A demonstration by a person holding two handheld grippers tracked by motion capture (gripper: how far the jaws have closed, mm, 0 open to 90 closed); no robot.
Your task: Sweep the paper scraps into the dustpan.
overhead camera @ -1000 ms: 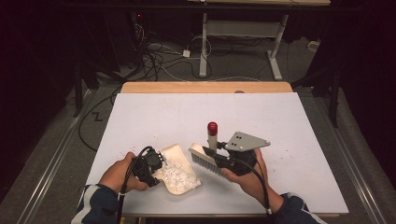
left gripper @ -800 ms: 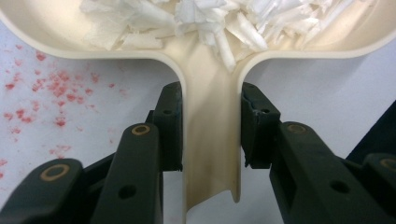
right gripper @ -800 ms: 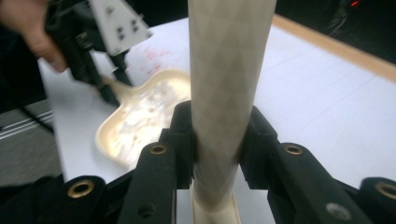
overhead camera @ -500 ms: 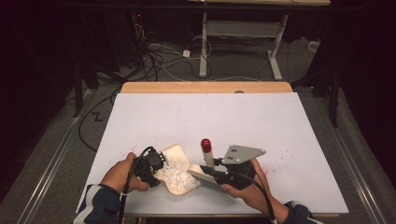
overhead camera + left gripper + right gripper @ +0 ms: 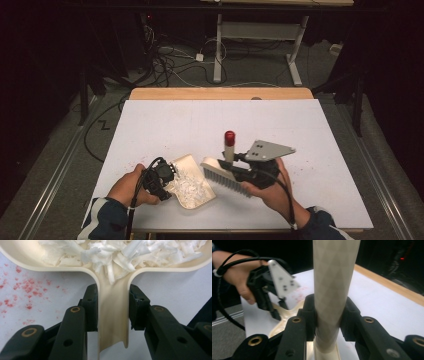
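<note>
A cream dustpan point(image 5: 197, 197) lies on the white table near the front edge, holding a heap of white paper shreds point(image 5: 120, 252). My left gripper point(image 5: 159, 179) is shut on the dustpan's handle point(image 5: 113, 315), one pad on each side. Just right of the pan, my right gripper point(image 5: 252, 172) is shut on the cream handle point(image 5: 334, 277) of a brush point(image 5: 225, 172). The handle's red tip points up and away, and the bristles hang above the pan's right edge. The right gripper view also shows the left gripper point(image 5: 272, 290) and the dustpan point(image 5: 284, 320).
Red specks point(image 5: 22, 292) dot the white sheet point(image 5: 200, 125) left of the dustpan handle. A wooden strip point(image 5: 220, 93) runs along the table's far edge. Beyond it, cables point(image 5: 165, 60) and a desk frame point(image 5: 260, 35) stand on the dark floor.
Half a second ago the brush was tilted low over the dustpan. It has since lifted and shifted right, with the handle more upright. The left gripper and dustpan stayed put.
</note>
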